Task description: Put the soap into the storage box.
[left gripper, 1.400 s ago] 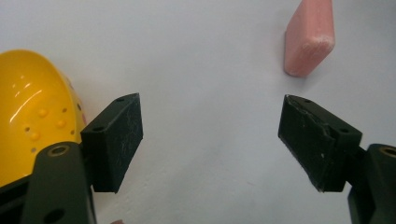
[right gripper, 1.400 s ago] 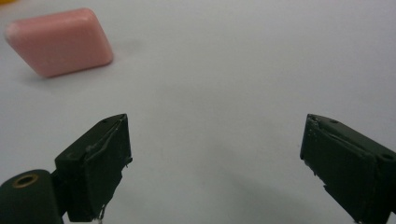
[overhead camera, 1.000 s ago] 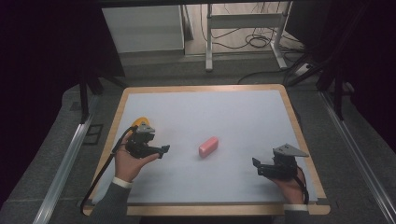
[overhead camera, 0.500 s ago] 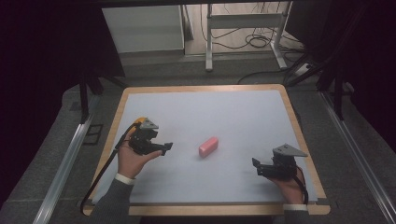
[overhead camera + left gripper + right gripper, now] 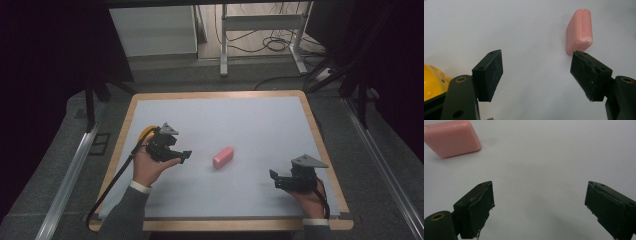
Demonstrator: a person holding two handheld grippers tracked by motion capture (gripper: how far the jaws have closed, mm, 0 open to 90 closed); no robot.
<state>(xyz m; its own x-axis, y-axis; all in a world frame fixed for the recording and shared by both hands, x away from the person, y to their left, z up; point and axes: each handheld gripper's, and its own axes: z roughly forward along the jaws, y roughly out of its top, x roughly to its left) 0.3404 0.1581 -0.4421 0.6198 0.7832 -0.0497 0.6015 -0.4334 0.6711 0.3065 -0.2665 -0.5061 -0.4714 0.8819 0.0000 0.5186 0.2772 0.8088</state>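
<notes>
Pink soap bar (image 5: 223, 157) lies flat near the middle of the counter (image 5: 240, 120), touched by nothing. Left gripper (image 5: 184, 156) hovers just beside it, fingers (image 5: 489, 72) spread wide and empty, the bar just off its right fingertip. Right gripper (image 5: 273, 178) sits low near the front edge, well apart from the bar, fingers (image 5: 475, 207) gaping too.
</notes>
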